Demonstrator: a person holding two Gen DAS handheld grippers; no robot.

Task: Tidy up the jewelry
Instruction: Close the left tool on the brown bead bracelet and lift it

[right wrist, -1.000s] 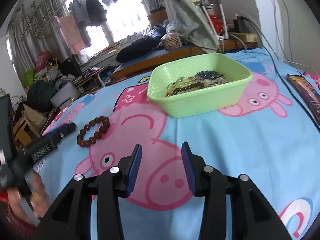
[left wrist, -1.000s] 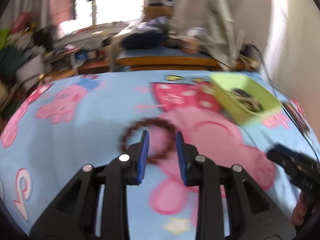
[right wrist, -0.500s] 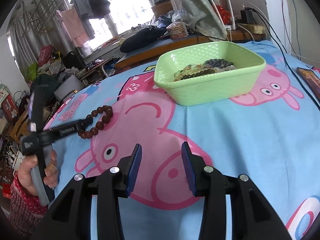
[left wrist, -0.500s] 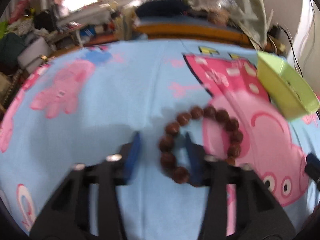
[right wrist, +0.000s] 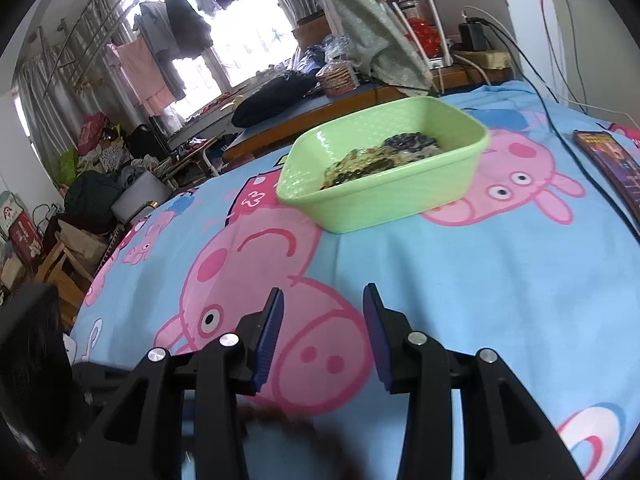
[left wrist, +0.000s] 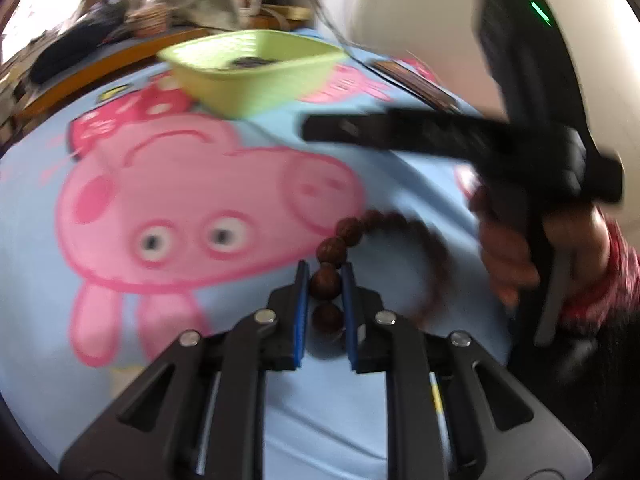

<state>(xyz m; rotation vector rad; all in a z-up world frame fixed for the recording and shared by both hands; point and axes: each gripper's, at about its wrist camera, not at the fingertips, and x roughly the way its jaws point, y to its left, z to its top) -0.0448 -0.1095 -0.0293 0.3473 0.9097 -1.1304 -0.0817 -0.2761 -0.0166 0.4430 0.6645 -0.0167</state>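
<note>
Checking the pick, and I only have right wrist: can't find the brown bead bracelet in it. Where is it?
Observer: In the left wrist view, the bead bracelet sits between the left gripper jaws, which have just been closing on its beads.
Operator: Whole loop inside?
Observer: No, the rest curves out to the right, blurred.
Operator: Path to the basket?
Observer: From there, the right gripper crosses in front of the green basket.

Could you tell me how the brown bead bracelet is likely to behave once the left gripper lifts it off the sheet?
The bracelet is separate round beads in a loop, so it will probably sag and swing, not hold its ring shape. The left gripper jaws have just been closing on only a few beads, so the rest may dangle. Round beads could slip; the basin looks a short carry away.
</note>
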